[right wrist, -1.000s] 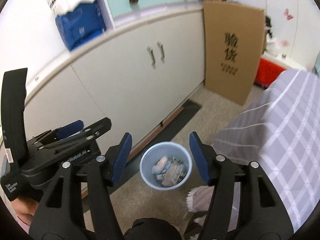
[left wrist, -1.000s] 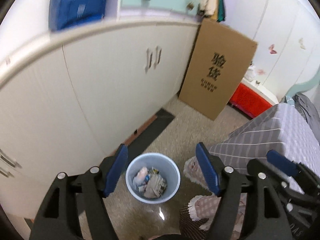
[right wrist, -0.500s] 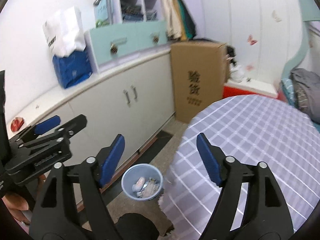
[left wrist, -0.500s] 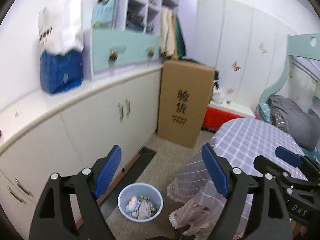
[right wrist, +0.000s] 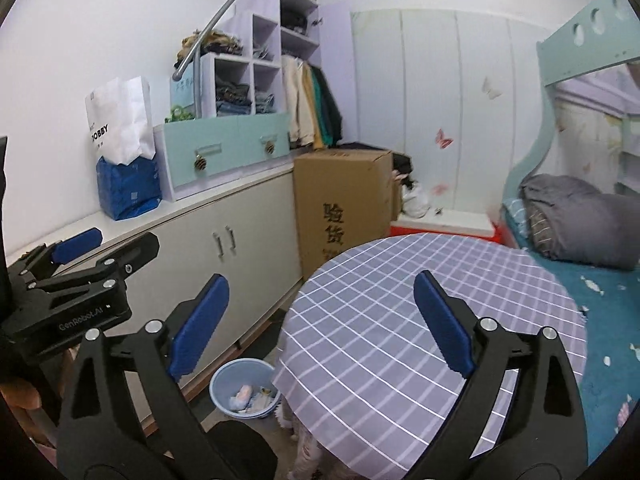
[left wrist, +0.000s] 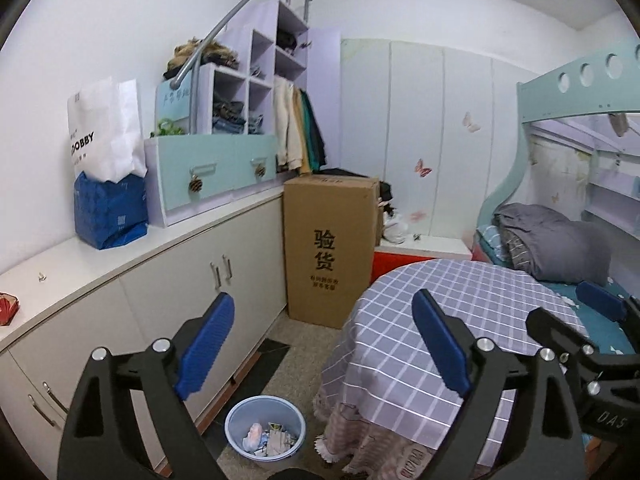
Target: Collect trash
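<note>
Lifted well up since a second ago, both views now leveled across the room instead of tipped down at the floor. Bunk bed at right edge with grey bedding. White cabinet run along left side, tall cardboard box at its far end, center frame. Round table with purple checked cloth in lower middle, bare. Left gripper at bottom of its view, fingers spread wide, holding nothing. Right gripper likewise spread wide and empty. Blue wastebasket on floor at lower center, between cabinet and table, with crumpled trash inside.
</note>
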Available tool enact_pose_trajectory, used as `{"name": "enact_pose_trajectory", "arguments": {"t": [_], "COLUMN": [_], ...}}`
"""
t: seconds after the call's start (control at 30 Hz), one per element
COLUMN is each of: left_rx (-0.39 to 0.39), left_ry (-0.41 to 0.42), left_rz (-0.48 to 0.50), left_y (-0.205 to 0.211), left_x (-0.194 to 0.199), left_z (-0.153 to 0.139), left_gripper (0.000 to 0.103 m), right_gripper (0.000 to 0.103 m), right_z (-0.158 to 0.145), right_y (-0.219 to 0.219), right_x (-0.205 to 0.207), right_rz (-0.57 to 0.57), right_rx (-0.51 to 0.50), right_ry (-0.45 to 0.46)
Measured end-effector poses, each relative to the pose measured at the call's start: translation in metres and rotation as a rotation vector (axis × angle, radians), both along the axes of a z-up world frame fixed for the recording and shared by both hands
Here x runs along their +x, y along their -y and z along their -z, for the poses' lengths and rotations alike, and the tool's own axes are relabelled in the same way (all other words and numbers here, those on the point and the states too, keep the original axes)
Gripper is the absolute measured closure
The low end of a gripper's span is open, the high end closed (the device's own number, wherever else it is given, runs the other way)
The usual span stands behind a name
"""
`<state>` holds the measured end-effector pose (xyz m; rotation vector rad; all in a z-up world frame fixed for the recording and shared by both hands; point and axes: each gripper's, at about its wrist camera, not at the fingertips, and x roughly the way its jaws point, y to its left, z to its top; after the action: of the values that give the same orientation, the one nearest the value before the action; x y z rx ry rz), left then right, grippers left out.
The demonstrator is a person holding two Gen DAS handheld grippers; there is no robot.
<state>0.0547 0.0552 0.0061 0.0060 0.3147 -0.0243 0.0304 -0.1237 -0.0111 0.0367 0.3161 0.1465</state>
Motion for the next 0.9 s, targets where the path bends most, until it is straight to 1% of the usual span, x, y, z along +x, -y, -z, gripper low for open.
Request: {"name": "enact_pose_trajectory", "arguments": {"t": [0.2, 0.37, 0.47, 0.63, 0.73, 0.9], "left_rx": [0.071, 0.057, 0.060, 0.055, 0.045, 0.069], "left_ry": [0.045, 0.052, 0.059, 0.073, 0.059, 0.054], "left_rz": [0.012, 0.029, 0.037, 0.051, 0.065, 0.054], "left_y": [0.018, 0.022, 0.024, 0.030, 0.030, 0.032], "left_x": [-0.034, -0.053, -0.062, -0.077, -0.077, -0.076], "left_z": [-0.002, -0.004, -0.005, -0.003, 0.000, 0.002], "left_gripper": [0.009, 0.007, 0.007, 0.006, 0.006, 0.006], "right_gripper": [0.008, 0.007, 0.007, 0.007, 0.007, 0.007], "right_z": [0.006, 0.009, 0.012, 0.016, 0.018, 0.019], "right_y": [0.014, 0.024, 0.027, 0.027, 0.025, 0.023], "right_x": [-0.043, -0.068, -0.081, -0.091, -0.096, -0.099], "right_rz": [0.073, 0.098, 0.128, 0.129, 0.134, 0.134], "right_rx": [0.001, 0.038, 0.026, 0.032, 0.015, 0.009], "right_ry": [0.050, 0.061, 0.082, 0.079, 0.085, 0.090]}}
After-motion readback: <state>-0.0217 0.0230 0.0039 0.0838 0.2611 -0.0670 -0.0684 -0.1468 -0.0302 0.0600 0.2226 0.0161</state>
